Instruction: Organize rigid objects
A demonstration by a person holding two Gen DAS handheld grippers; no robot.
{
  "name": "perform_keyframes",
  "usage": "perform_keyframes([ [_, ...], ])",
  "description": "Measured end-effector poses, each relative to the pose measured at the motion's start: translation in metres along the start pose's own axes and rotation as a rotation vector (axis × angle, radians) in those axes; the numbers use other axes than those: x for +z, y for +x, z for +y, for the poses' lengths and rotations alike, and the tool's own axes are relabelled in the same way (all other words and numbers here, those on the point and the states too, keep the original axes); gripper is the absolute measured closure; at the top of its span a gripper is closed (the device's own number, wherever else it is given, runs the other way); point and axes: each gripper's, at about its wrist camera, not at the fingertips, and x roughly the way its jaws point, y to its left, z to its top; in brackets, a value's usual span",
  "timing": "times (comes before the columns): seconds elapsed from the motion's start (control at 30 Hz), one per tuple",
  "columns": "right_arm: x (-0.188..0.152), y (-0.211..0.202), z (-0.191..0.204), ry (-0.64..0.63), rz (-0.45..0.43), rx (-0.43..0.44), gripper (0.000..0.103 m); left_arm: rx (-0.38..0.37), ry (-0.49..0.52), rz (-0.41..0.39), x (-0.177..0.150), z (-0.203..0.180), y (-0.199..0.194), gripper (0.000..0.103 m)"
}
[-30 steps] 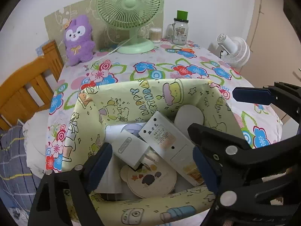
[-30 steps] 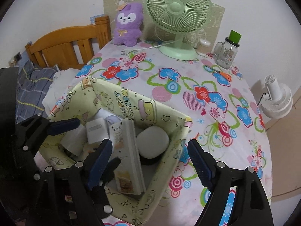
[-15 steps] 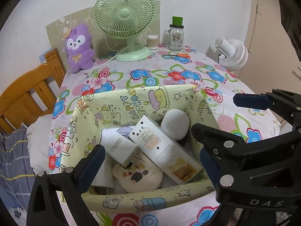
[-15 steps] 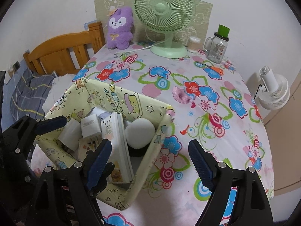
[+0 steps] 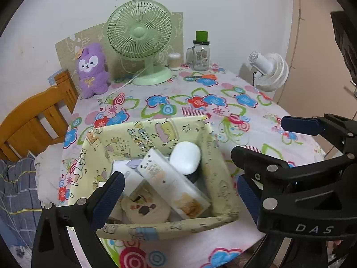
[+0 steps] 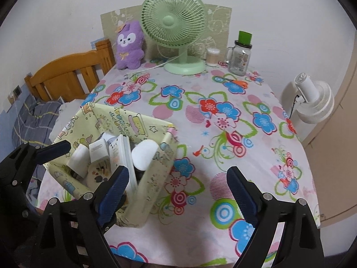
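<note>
A yellow cartoon-print fabric box [image 5: 218,178] [image 6: 154,192] stands at the near left of the flowered table. In it lie a white remote [image 5: 174,183] [image 6: 121,156], a white oval case [image 5: 185,157] [image 6: 144,151], a white charger block [image 6: 97,150] and a round cartoon disc [image 5: 145,210] [image 6: 99,172]. My left gripper [image 5: 176,192] is open and empty, held back above the box's near side. My right gripper [image 6: 176,189] is open and empty beside the box's right wall. The right gripper shows in the left wrist view at the right.
At the table's back stand a green desk fan [image 5: 140,42] [image 6: 174,24], a purple plush toy [image 5: 91,69], a glass jar with green lid [image 6: 241,53] and a small cotton-swab tub [image 6: 212,57]. Orange scissors [image 6: 236,82] lie near them. A white floor fan [image 6: 312,98] stands right, a wooden bedframe [image 6: 67,73] left.
Both grippers have pulled back and up from the box, so more of the table shows. The box's contents have not moved. Both stay open.
</note>
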Motion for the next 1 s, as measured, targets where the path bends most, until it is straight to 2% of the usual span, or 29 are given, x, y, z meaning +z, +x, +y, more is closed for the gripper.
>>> perform_keyframes([
  [0.5,-0.013,-0.041,-0.033,0.048,-0.068,-0.039,0.007,-0.029,-0.002,-0.058,0.004,-0.031,-0.030,0.000],
  [0.9,-0.028,-0.084,-0.053,0.082,-0.173,-0.143,0.003,-0.016,-0.020,-0.131,0.004,-0.050,-0.055,0.000],
  [1.0,-0.030,-0.091,-0.058,0.091,-0.193,-0.161,0.003,0.008,-0.043,-0.144,0.005,-0.051,-0.056,0.000],
])
